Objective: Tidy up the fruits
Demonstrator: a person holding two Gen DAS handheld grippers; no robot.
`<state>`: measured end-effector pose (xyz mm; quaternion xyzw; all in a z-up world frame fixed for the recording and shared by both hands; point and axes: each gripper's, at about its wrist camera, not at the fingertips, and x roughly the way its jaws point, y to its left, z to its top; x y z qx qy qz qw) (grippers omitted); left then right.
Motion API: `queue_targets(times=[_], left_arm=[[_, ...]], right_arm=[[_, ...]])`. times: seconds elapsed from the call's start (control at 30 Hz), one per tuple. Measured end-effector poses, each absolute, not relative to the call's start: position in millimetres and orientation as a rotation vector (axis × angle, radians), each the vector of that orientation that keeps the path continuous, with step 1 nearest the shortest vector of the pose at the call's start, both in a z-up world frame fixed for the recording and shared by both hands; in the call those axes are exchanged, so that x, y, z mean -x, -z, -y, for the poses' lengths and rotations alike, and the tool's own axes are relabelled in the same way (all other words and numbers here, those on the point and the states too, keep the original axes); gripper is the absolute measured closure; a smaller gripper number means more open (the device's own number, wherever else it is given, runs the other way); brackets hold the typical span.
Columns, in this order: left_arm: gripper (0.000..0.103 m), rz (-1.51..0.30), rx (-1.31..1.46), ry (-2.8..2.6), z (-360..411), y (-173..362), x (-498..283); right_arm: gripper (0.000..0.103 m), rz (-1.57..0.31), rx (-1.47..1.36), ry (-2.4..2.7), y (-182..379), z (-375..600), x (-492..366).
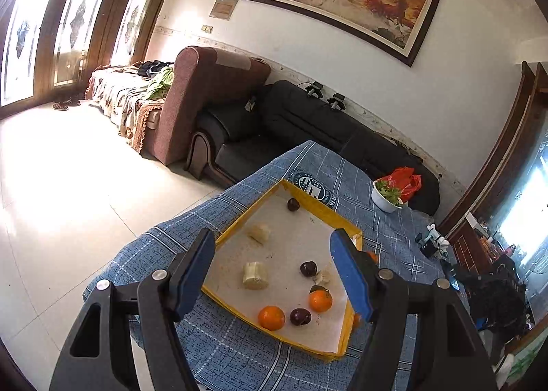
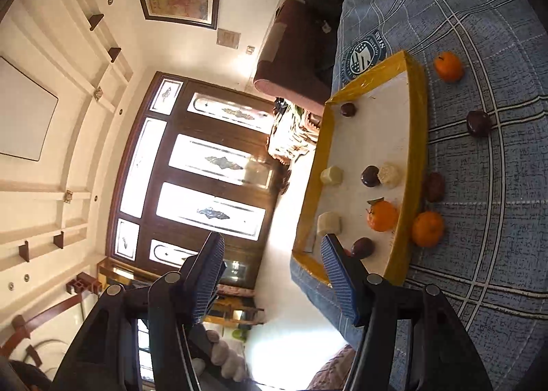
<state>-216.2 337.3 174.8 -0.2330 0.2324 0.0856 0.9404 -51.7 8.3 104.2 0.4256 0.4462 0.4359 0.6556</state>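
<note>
Right now the yellow-rimmed tray [image 1: 310, 200] is the landmark: it sits on the blue plaid tablecloth [image 1: 239, 353], and the left gripper [image 1: 274, 269] hangs above its near half with both blue-padded fingers [image 1: 349, 274] spread wide, holding nothing and touching nothing. Framed between those fingers, on the tray's white floor, lie two pale banana chunks [image 1: 255, 275], one nearer the tray's middle and one closer to the near rim. Beside the right-hand finger a dark plum [image 1: 308, 268] rests against a smaller pale piece. Toward the tray's near rim sit two tangerines [image 1: 271, 317] with another plum [image 1: 300, 316] between them; the leafed tangerine [image 1: 320, 300] is the one closer to the right-hand finger. A lone plum [image 1: 293, 204] sits well apart in the tray's far corner.

The right gripper [image 2: 274, 276] is held off the tray's end, rolled sideways, its jaws also wide apart and empty; one finger tip overlaps the tray's near corner in that view, though contact cannot be judged. Outside the tray, on the cloth along its long rim, lie a tangerine [image 2: 427, 228] touching the rim, a dark reddish fruit [image 2: 434, 186] just beside it, a plum [image 2: 478, 123] further out, and another tangerine [image 2: 448, 66] near the far corner. A white bowl of greens [image 1: 387, 197] stands beyond the tray.
</note>
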Motion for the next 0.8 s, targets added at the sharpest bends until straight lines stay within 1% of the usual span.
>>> queue_targets(times=[0.07,0.13,0.27,0.4,0.53,0.63,0.7,0.73,0.8], left_arm=[[0.032,-0.457,0.475,-0.171,-337,-181,220],[0.03,-0.439,0.48,-0.166,-336,-186,221],[0.029,-0.427,0.485,-0.117,-320,-195,209],[0.029,-0.404,0.462,-0.006,-275,-208,188],[0.029,-0.382,0.419,0.102,-220,-229,178],[0.029,-0.354,0.378,0.153,-185,-250,180],[0.024,-0.335,0.35,0.169,-166,-261,185],[0.021,-0.326,0.335,0.172,-157,-264,187],[0.02,-0.317,0.317,0.176,-147,-267,191]], right_arm=[[0.037,-1.002,-0.945,-0.996,-123,4,47],[0.037,-0.954,-0.842,-0.967,-156,25,43],[0.037,-0.825,-0.514,-0.765,-235,66,53],[0.037,-0.754,-0.305,-0.553,-308,117,62],[0.037,-0.668,-0.091,-0.225,-380,175,80],[0.036,-0.624,-0.014,-0.073,-414,214,92],[0.034,-0.599,0.006,-0.001,-429,232,100],[0.032,-0.592,0.015,0.032,-429,238,105],[0.031,-0.595,0.012,0.059,-420,246,109]])
